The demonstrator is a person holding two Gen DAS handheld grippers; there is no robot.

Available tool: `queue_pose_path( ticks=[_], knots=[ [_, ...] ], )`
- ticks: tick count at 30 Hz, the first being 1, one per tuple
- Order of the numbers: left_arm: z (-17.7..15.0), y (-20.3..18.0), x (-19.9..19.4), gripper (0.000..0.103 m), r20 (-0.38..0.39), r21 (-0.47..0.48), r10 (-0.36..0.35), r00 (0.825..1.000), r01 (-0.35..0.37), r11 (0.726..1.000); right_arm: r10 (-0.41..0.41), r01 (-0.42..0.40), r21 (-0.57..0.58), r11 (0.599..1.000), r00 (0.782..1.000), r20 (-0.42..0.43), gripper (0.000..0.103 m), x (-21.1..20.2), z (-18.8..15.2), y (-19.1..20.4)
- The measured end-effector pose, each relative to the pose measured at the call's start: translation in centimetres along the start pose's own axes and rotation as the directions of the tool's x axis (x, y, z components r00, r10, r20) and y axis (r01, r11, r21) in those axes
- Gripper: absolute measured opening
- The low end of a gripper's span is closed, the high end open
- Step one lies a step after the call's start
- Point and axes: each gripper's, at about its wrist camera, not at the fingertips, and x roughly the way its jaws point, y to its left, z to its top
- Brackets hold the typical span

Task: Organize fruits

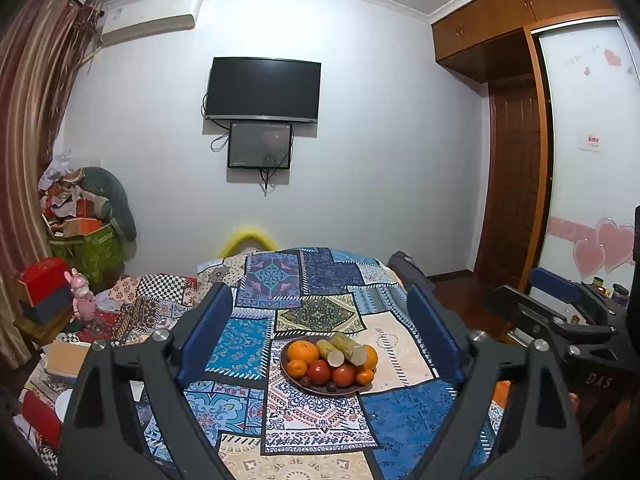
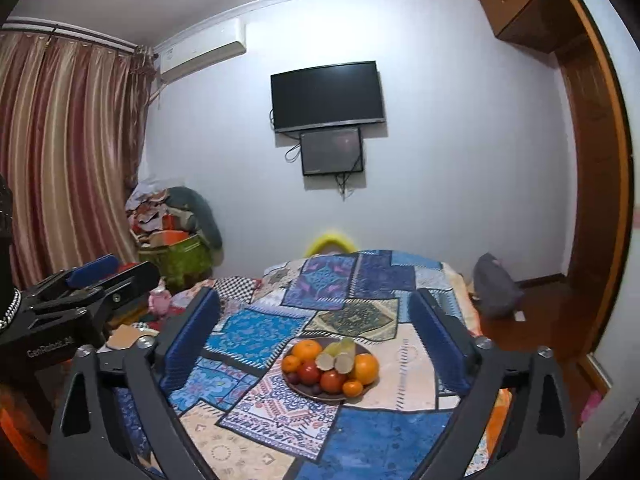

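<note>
Left wrist view first: the left gripper point(image 1: 320, 344) has its blue-padded fingers spread wide with nothing between them, and the fruit plate point(image 1: 289, 373) sits framed in that gap, lower centre of the frame, on the patchwork cloth point(image 1: 400, 412). The plate is piled up: a big orange point(image 1: 303, 351) at the back left, two sugarcane pieces point(image 1: 343, 350) lying across the top, tomatoes point(image 1: 319, 372) in front, small mandarins and a couple of dark grapes at the rim. Judging by looks, the cane is stiff and a bit heavy, so it probably wants a grab across the middle of its length. The tomatoes look smooth and squashy, so a gentle squeeze around the widest part seems right. The oranges are round and firm and could roll if nudged. The right gripper point(image 1: 560, 300) pokes in at the right edge, too side-on to tell its opening here.

Right wrist view: the right gripper point(image 2: 316, 344) is also spread wide and holding nothing, with the plate lower centre between its fingers. The left gripper's body shows at the left edge. The cane lies on top of the other fruit, so it looks like the first thing in the way of reaching what's under it. Around the plate the cloth is bare. A TV point(image 2: 327, 96) hangs on the wall upper centre, curtains point(image 2: 60, 152) fill the left side, and a cluttered green box point(image 2: 180, 256) sits mid left, all well apart from the fruit.
</note>
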Motion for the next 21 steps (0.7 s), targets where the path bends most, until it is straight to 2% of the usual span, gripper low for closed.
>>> queue_pose_path(
  ticks=[6,21],
  knots=[
    [-0.5,-0.5,-0.2,0.101,0.004,0.019,0.017,1.000,-0.018,1.000,-0.032,0.032,-0.011,0.999,0.999,0.020,0.103,-0.5,-0.1,-0.3],
    [-1.0,-0.6,-0.1,0.103,-0.010,0.014,0.018,1.000,-0.018,1.000,-0.056,0.058,-0.063,0.996,0.998,0.027,0.103,-1.2,-0.4,0.3]
  ],
)
